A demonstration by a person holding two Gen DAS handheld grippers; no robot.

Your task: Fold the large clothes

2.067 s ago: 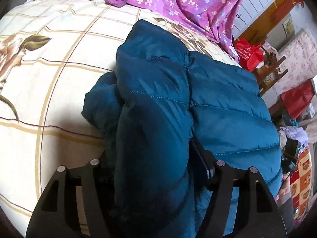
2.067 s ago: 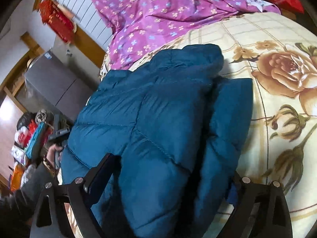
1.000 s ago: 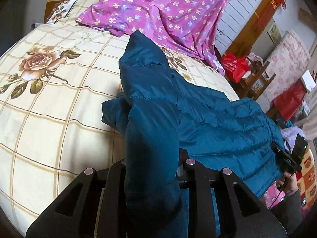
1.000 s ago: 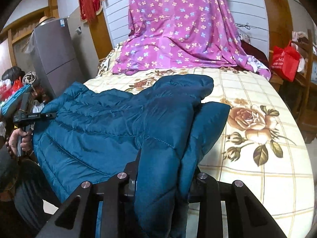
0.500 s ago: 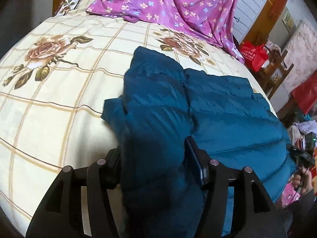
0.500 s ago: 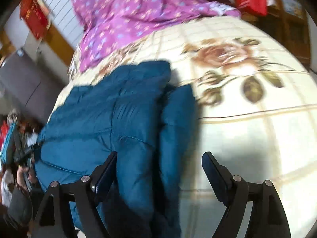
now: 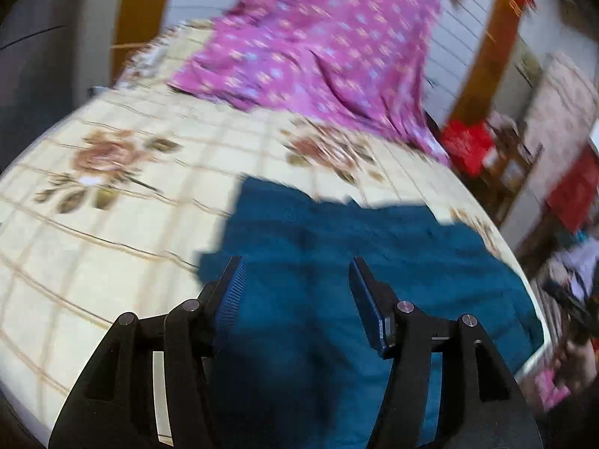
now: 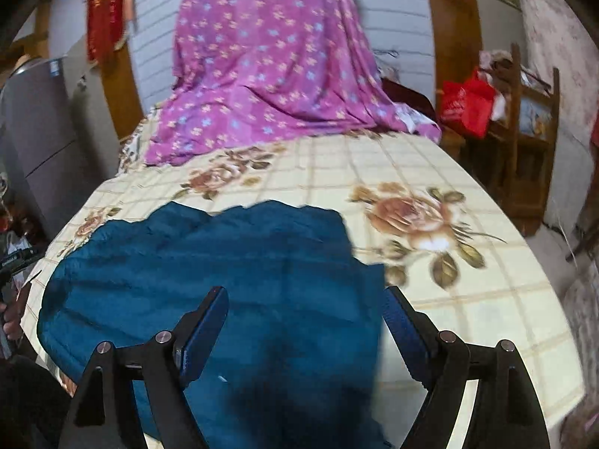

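A teal padded jacket (image 7: 337, 280) lies folded on the bed's cream floral sheet (image 7: 112, 205). My left gripper (image 7: 295, 288) is open above the jacket's near part, holding nothing. In the right wrist view the same jacket (image 8: 232, 262) spreads toward the left edge of the bed. My right gripper (image 8: 303, 318) is open above the jacket's near right corner, empty. Both views are motion-blurred.
A purple flowered cloth (image 7: 318, 45) drapes over the head of the bed (image 8: 269, 56). A red bag (image 8: 466, 106) hangs on a wooden shelf to the right. A grey cabinet (image 8: 33, 138) stands at the left. The sheet's bare part (image 8: 468, 232) lies to the right of the jacket.
Both grippers let go of the jacket, opened wide and pulled up and back. The jacket now lies flat on the bed.
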